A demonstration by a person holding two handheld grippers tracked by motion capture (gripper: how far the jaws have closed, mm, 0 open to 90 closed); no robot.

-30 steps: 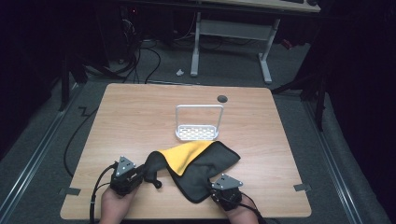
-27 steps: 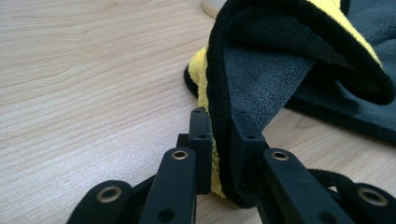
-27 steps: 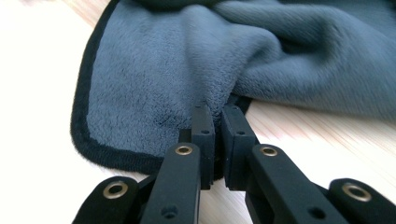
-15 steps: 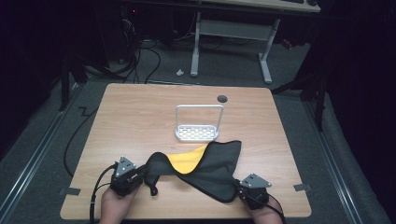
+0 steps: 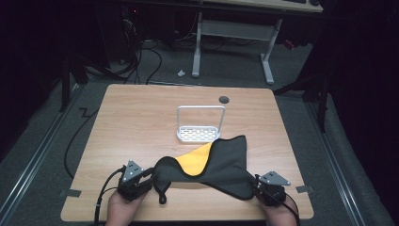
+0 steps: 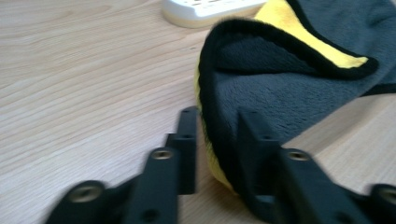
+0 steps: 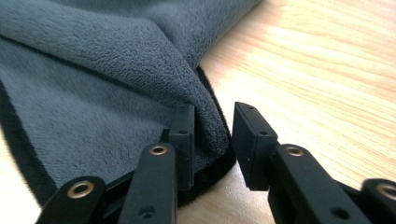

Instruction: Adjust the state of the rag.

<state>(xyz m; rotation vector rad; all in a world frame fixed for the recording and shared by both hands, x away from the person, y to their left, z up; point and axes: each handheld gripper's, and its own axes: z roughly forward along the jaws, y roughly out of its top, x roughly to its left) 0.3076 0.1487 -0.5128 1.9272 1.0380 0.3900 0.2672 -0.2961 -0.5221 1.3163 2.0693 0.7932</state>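
Cloth (image 6: 280,88) corners sit between both hand-held grippers' just-opened jaws; high view adds rack (image 5: 200,125).

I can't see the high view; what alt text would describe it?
A grey and yellow cloth lies spread on a wooden table, a hand-held tool at each end: left tool, right tool. A white rack stands behind.

In the lower middle of the frame the left gripper (image 6: 212,140) has its jaws just opened around a folded edge of the grey-and-yellow cloth (image 6: 289,88) on the desk (image 6: 84,84); a white rack (image 6: 205,9) sits at the top.
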